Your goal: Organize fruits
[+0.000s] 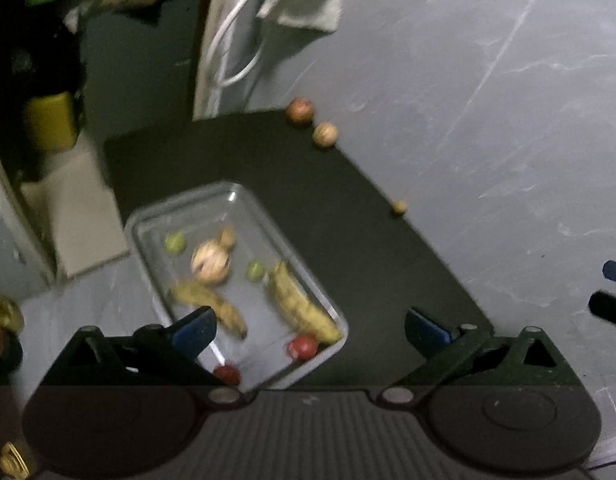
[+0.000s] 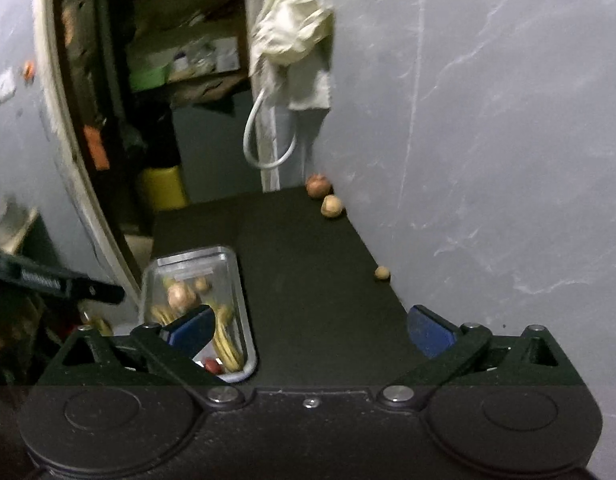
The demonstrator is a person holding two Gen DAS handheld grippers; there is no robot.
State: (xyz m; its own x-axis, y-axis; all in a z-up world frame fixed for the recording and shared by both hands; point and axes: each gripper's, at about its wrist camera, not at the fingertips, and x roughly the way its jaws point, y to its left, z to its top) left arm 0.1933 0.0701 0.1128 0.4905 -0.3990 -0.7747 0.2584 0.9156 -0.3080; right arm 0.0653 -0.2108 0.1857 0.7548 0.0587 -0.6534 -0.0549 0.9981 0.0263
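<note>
Left claw (image 1: 308, 330): jaws spread wide, nothing between the blue pads, held above the bench. Right claw (image 2: 308, 330): likewise wide apart and empty, high over the dark bench top (image 2: 308, 280).

Clear tray (image 1: 284, 240) sits on the bench's left part. Inside it: two bananas (image 1: 300, 304), a large pale round fruit (image 1: 210, 262) near the middle, two small green fruits (image 1: 174, 243), a small tan one touching the pale fruit, and two red fruits (image 1: 304, 347) at the near end.

Outside the tray, along the grey wall (image 1: 487, 100): a reddish round fruit (image 1: 300, 111) and a tan round fruit (image 1: 325, 134), just beside each other at the far corner. A smaller tan fruit (image 1: 399, 207) lies alone further along the wall edge, well apart from the tray. Frames blurred; fruit kinds uncertain.
</note>
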